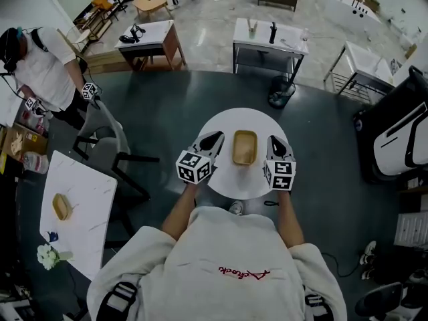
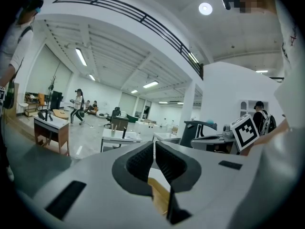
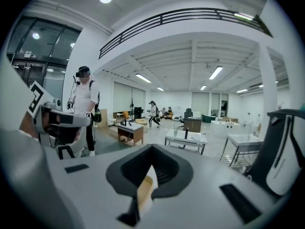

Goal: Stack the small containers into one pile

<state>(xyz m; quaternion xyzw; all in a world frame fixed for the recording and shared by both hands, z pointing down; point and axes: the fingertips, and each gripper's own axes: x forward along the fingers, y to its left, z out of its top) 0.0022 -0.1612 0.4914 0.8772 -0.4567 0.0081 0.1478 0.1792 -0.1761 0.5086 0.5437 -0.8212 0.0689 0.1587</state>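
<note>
A small tan wooden container (image 1: 244, 147) stands near the middle of the round white table (image 1: 237, 181); I cannot tell whether it is one container or a pile. My left gripper (image 1: 217, 138) rests just left of it, jaws shut with nothing between them. My right gripper (image 1: 273, 141) sits just right of it, also shut and holding nothing. In the left gripper view the container (image 2: 160, 195) shows low behind the closed jaws of the left gripper (image 2: 154, 162). The right gripper view has the container's edge (image 3: 143, 189) below the closed jaws of the right gripper (image 3: 151, 171).
A white rectangular table (image 1: 87, 199) at lower left carries another tan container (image 1: 61, 206) and flowers (image 1: 48, 255). A grey chair (image 1: 110, 141) stands left of the round table. Another person (image 1: 43, 65) holds grippers at far left. Desks (image 1: 267, 44) line the back.
</note>
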